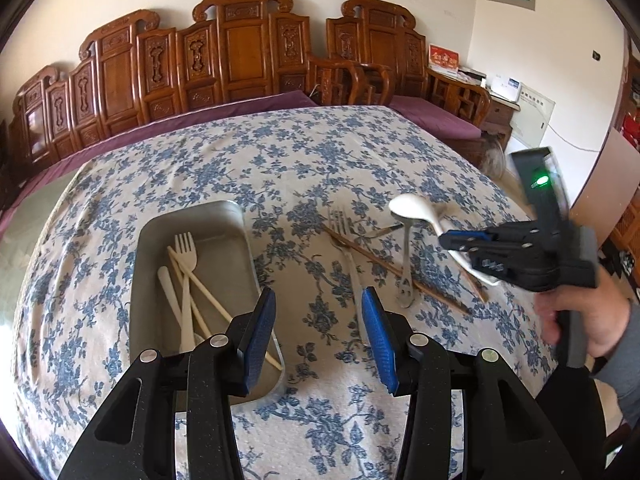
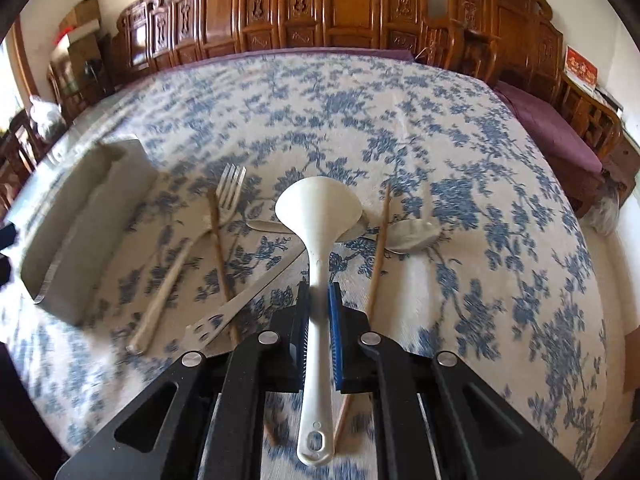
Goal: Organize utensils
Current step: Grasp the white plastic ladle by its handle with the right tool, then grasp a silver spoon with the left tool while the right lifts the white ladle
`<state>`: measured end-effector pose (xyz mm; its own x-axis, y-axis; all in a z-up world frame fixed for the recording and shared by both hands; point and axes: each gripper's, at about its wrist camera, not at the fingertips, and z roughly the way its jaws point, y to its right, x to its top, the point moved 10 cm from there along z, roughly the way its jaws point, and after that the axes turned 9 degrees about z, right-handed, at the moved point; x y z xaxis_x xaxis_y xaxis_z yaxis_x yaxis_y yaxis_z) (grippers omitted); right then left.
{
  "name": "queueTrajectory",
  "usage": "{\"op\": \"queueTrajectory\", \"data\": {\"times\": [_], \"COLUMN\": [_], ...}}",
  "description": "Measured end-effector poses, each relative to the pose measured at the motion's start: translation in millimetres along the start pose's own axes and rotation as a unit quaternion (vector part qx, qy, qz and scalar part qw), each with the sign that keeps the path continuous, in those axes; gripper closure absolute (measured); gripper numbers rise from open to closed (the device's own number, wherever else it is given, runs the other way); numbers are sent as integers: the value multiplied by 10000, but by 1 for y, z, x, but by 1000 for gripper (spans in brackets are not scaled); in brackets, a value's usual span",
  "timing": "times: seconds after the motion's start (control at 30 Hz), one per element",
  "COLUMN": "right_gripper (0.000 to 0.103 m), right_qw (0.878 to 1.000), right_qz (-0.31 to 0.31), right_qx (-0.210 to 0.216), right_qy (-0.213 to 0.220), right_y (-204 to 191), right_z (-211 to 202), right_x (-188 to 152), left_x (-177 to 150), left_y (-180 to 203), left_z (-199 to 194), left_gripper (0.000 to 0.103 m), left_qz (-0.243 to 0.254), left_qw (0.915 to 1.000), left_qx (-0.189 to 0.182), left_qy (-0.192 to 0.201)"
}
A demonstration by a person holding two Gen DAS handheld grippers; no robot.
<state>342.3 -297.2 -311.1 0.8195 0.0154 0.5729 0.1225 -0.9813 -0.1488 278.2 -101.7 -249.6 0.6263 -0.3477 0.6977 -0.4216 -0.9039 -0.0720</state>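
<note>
The white spoon (image 2: 318, 240) is off the cloth, clamped by its handle between the blue pads of the right gripper (image 2: 319, 312), bowl pointing away and the hanging-hole end sticking out toward the camera. Those jaws are closed down to the width of the handle and hold nothing else. In the left wrist view the same spoon (image 1: 416, 208) hangs in the air to the right, above the loose pile.

The step in hand looks like the carry: 1 white utensil lifted and due for the metal tray (image 1: 152, 280), which lies to the left. The tray already holds a white fork (image 1: 185, 264), a white spoon-like piece and 2 pale chopsticks (image 1: 200, 284), so the sorting seems to be by colour or material, though that is a guess.

The next move calls for swinging the spoon left, over the tray's near wall, lowering it lengthwise along the tray, and only then releasing, so the bowl does not catch on the rim.

Left on the flowered tablecloth (image 1: 280, 152), to the right of the tray, are a metal fork (image 1: 344, 240), a metal spoon (image 1: 404, 264) and brown chopsticks (image 1: 384, 264) lying crossed over one another.

The left gripper (image 1: 320, 320) hovers near the tray's near right corner with its jaws wide apart, holding and touching nothing.
</note>
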Motion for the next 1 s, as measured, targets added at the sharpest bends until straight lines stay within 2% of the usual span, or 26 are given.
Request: {"op": "queueTrajectory", "data": {"times": [0.27,0.47,0.63,0.83,1.0], "right_gripper": [92,92,92,92,92], "right_qw": [9998,9995,9989,9976,9973], "right_qz": [67,180,306,646,695], "right_qx": [-80,-229,-318,-240,-217], "right_qy": [190,124,132,82,25], "right_y": [35,72,95,114,117], "right_z": [-49,-45,-44,-40,-36], "right_x": [-18,-35,-38,-39,-44], "left_x": [9,12,28,44,43], "left_y": [31,59,83,97,101], "left_z": [7,26,45,86,127], "left_gripper": [62,64,64,64,66], "left_qz": [258,446,524,669,772], "left_qw": [9996,9986,9973,9945,9911], "left_qx": [-120,-228,-385,-475,-503], "left_qy": [-33,-192,-354,-647,-959]}}
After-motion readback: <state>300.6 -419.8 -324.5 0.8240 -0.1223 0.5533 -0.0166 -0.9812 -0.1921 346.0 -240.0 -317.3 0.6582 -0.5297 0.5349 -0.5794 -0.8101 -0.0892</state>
